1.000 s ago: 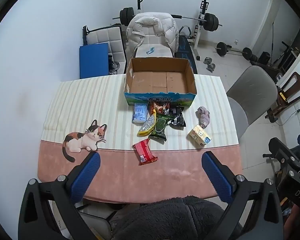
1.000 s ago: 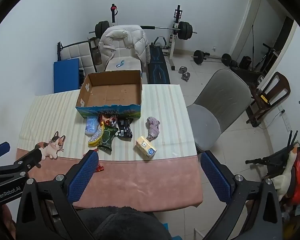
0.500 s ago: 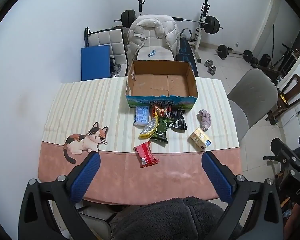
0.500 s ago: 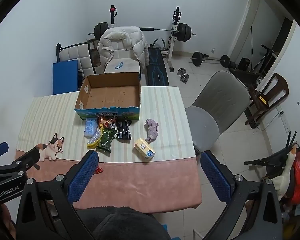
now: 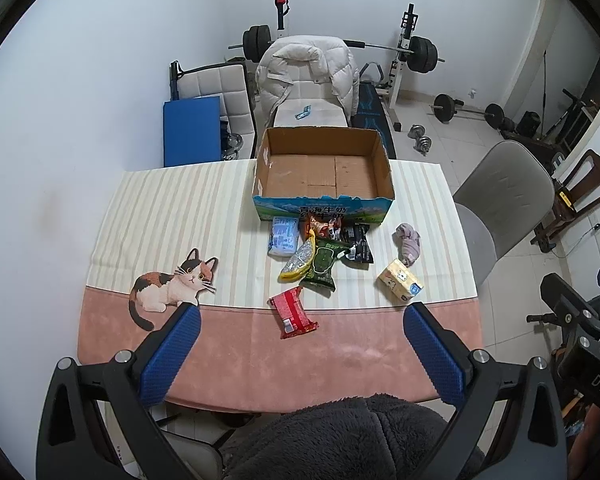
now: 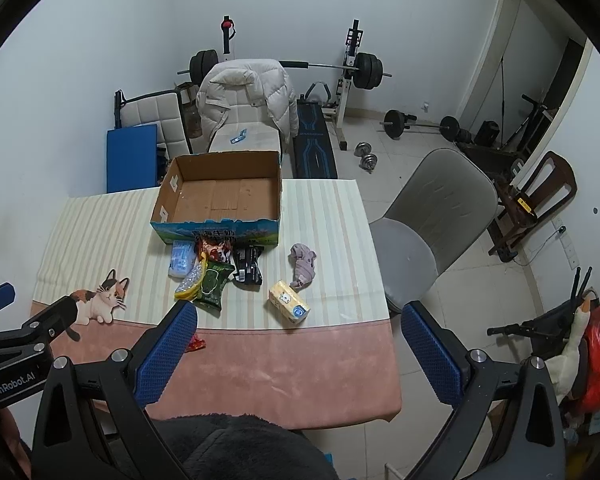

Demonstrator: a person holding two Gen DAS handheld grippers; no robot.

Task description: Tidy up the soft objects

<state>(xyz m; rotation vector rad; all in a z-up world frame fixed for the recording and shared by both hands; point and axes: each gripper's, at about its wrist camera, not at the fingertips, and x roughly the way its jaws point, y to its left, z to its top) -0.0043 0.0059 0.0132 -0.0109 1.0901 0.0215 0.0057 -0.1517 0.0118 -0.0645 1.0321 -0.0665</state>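
Note:
An empty cardboard box (image 5: 324, 172) (image 6: 220, 196) stands at the table's far side. In front of it lie a pale blue packet (image 5: 283, 236), several snack bags (image 5: 324, 258) (image 6: 216, 272), a red packet (image 5: 293, 312), a yellow tissue pack (image 5: 400, 286) (image 6: 289, 303) and a crumpled purple-grey cloth (image 5: 408, 242) (image 6: 303, 265). My left gripper (image 5: 300, 356) is open and empty, high above the table's near edge. My right gripper (image 6: 298, 354) is open and empty, also above the near edge, further right.
The table (image 5: 380, 344) has a striped and pink cloth with a printed cat (image 5: 172, 284). A grey chair (image 6: 432, 216) stands at its right. A chair with a white jacket (image 5: 308, 76) and weight equipment (image 6: 364, 68) stand behind.
Both grippers have drifted slightly, so the table scene sits a little lower in the left view and higher in the right view. Nothing on the table has moved.

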